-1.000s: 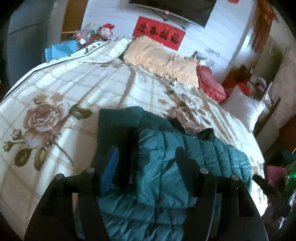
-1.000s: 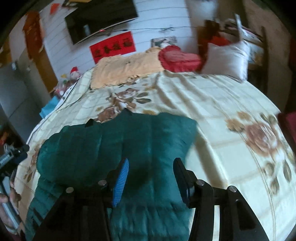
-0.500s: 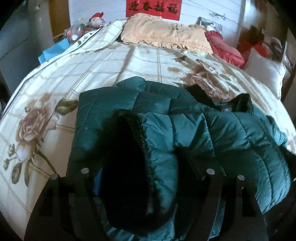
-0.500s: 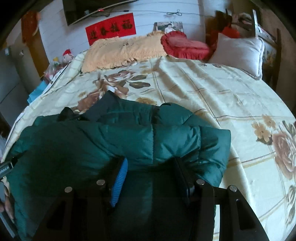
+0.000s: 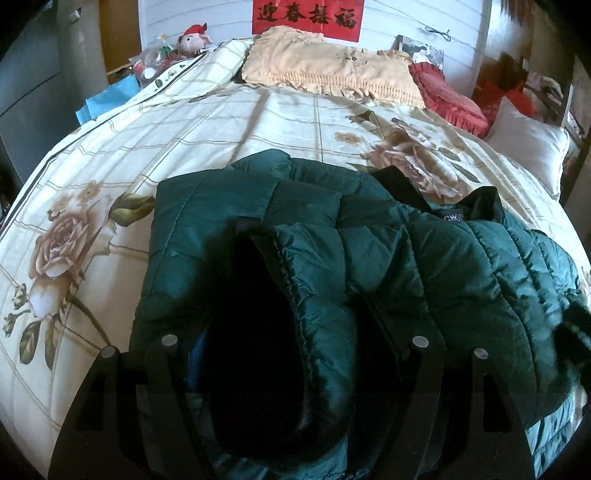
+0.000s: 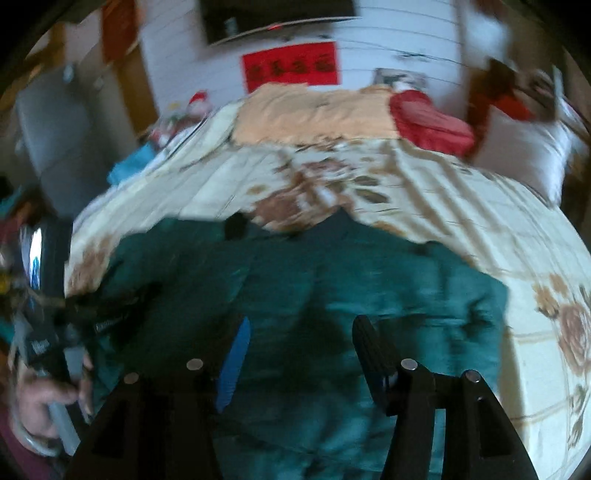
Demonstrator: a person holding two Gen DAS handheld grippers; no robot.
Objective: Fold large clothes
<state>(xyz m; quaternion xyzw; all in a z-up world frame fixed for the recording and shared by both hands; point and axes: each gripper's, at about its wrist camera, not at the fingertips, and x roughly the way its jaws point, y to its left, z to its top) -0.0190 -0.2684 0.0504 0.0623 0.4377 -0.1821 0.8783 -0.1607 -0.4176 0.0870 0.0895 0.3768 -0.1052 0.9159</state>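
1. A dark green puffer jacket (image 5: 424, 266) lay on the floral bedspread (image 5: 221, 125), at the near part of the bed.
2. The left gripper (image 5: 280, 332) had its fingers spread around a bulging fold of the jacket; whether they pinched it could not be told.
3. The right gripper (image 6: 299, 350), seen through motion blur, hung over the jacket (image 6: 332, 280) with its fingers apart and nothing between them.
4. A peach fringed pillow (image 5: 325, 70) and a red cushion (image 5: 447, 96) sat at the head of the bed.

Only readable bit: the red banner (image 5: 306, 16) on the far wall says 迎春接福. The jacket's neck label (image 5: 453, 217) is too small to make out.
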